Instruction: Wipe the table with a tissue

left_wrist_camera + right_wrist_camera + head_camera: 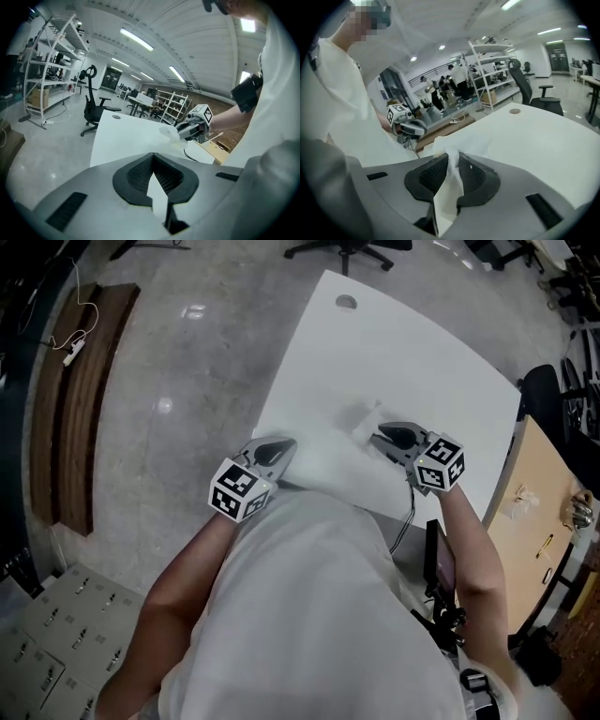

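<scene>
Nearest you, your shirt front (319, 615) blocks the table's near edge in the head view. Just past it sit the left gripper (277, 448) at 11 o'clock and the right gripper (389, 437) at 1 o'clock, w/ the tissue (333, 463) stretched btwn them over the near end of the white table (403, 352).

Right gripper's own view: pads pinched on a crumpled fold of tissue that runs up through them. Left gripper's view: pads nearly together on a thin white strip, prob. the tissue's other corner, though it blends w/ the table behind.

Around you: a dark cable (403, 521) hangs off the table edge by your right forearm. There's a wooden desk (544, 507) at 3 o'clock, grey lockers (47, 634) at 8, and a wooden board (82, 409) on the floor at 10. Farther out, a grommet hole (346, 302) marks the table's far end, then an office chair (349, 249) at 12.

Only the gripper views show the room above floor level: a white shelving rack (51, 61) and ceiling strip lights (136, 40). Board and lockers show in the head view alone.
</scene>
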A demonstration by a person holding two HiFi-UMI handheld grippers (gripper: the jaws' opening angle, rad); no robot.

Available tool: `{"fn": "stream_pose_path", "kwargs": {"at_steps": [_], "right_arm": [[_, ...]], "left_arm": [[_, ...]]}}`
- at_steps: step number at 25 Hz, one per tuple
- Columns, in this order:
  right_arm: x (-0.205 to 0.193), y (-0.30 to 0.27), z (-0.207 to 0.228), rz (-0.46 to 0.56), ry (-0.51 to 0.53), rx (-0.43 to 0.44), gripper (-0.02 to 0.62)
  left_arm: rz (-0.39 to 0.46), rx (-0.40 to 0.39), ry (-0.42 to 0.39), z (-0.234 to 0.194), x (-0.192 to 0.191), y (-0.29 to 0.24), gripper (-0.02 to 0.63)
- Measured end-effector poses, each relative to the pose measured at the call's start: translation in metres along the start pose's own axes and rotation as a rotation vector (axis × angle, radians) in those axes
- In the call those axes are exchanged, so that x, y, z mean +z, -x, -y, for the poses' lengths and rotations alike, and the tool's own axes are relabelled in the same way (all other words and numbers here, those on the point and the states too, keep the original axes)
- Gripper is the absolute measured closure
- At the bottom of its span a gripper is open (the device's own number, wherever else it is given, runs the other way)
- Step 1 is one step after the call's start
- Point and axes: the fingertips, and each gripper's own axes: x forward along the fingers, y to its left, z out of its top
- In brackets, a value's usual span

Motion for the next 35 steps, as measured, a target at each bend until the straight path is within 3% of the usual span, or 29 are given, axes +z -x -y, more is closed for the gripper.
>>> {"fn": "stream_pose_path", "kwargs": {"at_steps": [6, 14, 22, 35], "right_arm": [[-0.034, 0.069, -0.011, 0.188, -0.138, -0.132, 0.522], [-0.071, 0.147, -0.024, 0.406, -0.227, -0.331, 0.522], [-0.103, 0.174, -0.045, 0.495, -0.25, -0.437, 0.522], [-0.084, 0.178, -0.04, 0.54, -0.188, -0.5, 0.522]], "left_arm": [[-0.007, -0.039, -0.053, 0.035, 0.005, -0.015, 0.598], [-0.007, -0.088, -0.089, 0.08, 0.006, -0.031, 0.598], [-0.019, -0.142, -0.152, 0.124, 0.0, -0.045, 0.598], [-0.016, -0.177, -0.2, 0.135, 0.012, -0.061, 0.598]]}}
